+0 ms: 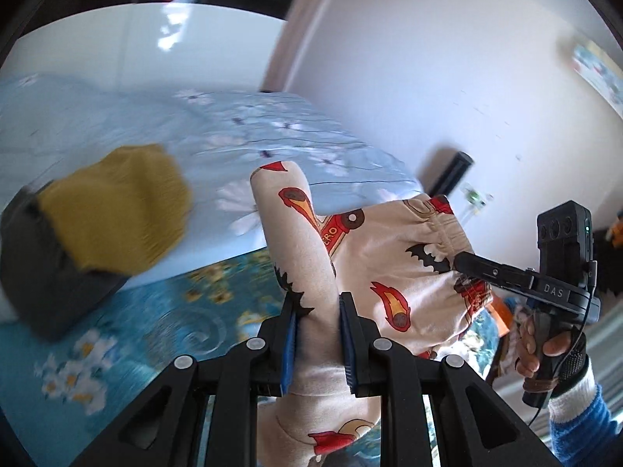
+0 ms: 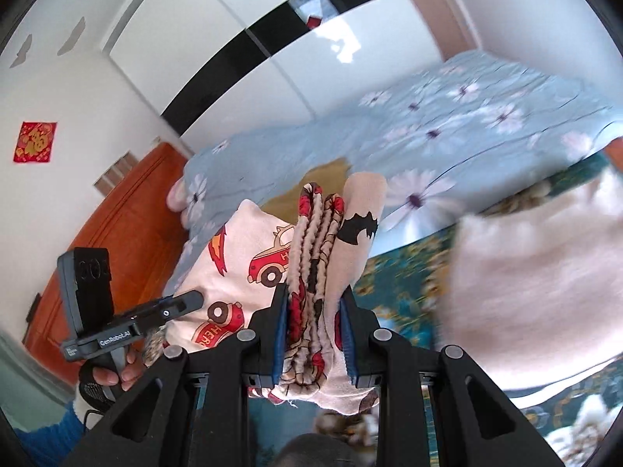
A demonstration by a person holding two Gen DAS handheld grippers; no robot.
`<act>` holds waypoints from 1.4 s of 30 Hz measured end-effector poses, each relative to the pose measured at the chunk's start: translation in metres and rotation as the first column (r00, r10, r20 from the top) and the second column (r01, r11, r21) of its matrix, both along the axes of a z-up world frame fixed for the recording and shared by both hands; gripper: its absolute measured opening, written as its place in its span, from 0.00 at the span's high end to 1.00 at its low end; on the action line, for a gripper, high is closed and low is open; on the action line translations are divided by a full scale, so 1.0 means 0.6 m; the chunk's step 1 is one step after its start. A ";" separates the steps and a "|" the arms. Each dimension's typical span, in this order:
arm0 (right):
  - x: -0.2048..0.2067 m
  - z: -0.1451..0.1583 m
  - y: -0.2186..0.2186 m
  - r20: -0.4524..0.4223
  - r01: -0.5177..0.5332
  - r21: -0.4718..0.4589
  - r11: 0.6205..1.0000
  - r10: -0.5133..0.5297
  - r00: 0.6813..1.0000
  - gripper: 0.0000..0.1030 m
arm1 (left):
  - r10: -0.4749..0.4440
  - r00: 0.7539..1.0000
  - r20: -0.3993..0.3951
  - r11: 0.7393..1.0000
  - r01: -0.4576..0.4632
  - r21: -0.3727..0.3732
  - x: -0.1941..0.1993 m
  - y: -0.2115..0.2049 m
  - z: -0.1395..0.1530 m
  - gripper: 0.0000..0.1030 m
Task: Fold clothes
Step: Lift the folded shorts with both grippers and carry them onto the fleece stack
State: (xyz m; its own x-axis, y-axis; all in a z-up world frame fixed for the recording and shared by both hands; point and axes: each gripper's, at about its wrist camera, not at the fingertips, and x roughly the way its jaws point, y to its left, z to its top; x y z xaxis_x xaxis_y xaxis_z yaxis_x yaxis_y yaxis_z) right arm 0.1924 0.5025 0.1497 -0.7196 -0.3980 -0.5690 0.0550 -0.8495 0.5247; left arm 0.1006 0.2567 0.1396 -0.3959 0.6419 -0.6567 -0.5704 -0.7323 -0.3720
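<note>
Both grippers hold one garment, cream pants (image 1: 393, 257) with a print of red cars, flames and black bats, lifted in the air above the bed (image 1: 272, 132).

The left gripper (image 1: 317, 334) is clamped on a cream part of the pants; the cloth fills the space between its blue pads (image 1: 290, 346) and stands up past the tips. In the same view the right gripper (image 1: 465, 260) bites the pants near the gathered waistband, and a hand (image 1: 545, 350) with a blue and white sleeve holds its handle.

In the right wrist view the right gripper (image 2: 313, 330) is closed on the bunched waistband, which shows as red and cream folds between the pads. The left gripper (image 2: 190, 299) is seen at the left, touching the pants.

On the bed, which has a light blue cover with flowers, lie a yellow garment (image 1: 120, 210) on top of a grey one (image 1: 43, 268), both blurred. A blurred white cloth (image 2: 537, 272) fills the right side of the right wrist view.
</note>
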 end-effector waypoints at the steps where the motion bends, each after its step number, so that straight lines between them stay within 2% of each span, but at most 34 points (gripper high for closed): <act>1: 0.003 0.008 0.017 -0.002 0.015 0.007 1.000 -0.015 1.000 0.75 | -0.022 1.000 -0.002 1.000 0.022 0.002 -0.001 0.025 0.005 0.79; 6: 0.018 0.031 0.133 0.023 0.092 0.057 0.994 -0.094 0.995 0.75 | -0.126 0.992 0.004 0.992 0.126 0.008 -0.017 0.150 0.012 0.79; 10: 0.017 0.040 0.218 0.055 0.139 0.087 0.986 -0.144 0.988 0.75 | -0.177 0.982 0.062 0.984 0.177 0.016 -0.034 0.237 -0.009 0.79; 16: 0.004 0.010 0.304 0.125 0.168 0.131 0.977 -0.184 0.975 0.75 | -0.240 0.966 0.096 0.970 0.242 -0.010 -0.043 0.334 -0.041 0.79; 19: -0.004 -0.009 0.345 0.164 0.179 0.157 0.971 -0.204 0.965 0.75 | -0.246 0.961 0.122 0.969 0.248 0.006 -0.047 0.363 -0.056 0.79; 23: -0.018 -0.026 0.379 0.182 0.179 0.190 0.965 -0.214 0.960 0.75 | -0.238 0.959 0.155 0.971 0.234 0.039 -0.042 0.386 -0.078 0.79; 29: -0.038 -0.067 0.408 0.221 0.185 0.217 0.958 -0.233 0.947 0.75 | -0.183 0.958 0.220 0.983 0.184 0.019 -0.039 0.389 -0.139 0.79; 35: -0.032 -0.131 0.439 0.256 0.255 0.167 0.952 -0.292 0.921 0.75 | -0.133 0.946 0.296 0.991 0.131 0.027 -0.049 0.358 -0.186 0.79; 42: -0.028 -0.176 0.460 0.283 0.346 0.129 0.929 -0.369 0.885 0.73 | -0.168 0.933 0.318 0.985 0.173 0.014 -0.029 0.374 -0.194 0.78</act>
State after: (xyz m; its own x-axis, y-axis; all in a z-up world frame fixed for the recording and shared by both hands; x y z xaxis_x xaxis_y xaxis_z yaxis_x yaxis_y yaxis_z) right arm 0.1758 0.7786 0.0440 -0.5983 -0.0951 -0.7956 -0.4084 -0.8181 0.4049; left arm 0.0829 0.4810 0.0231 -0.0512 0.6712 -0.7395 -0.5411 -0.6410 -0.5444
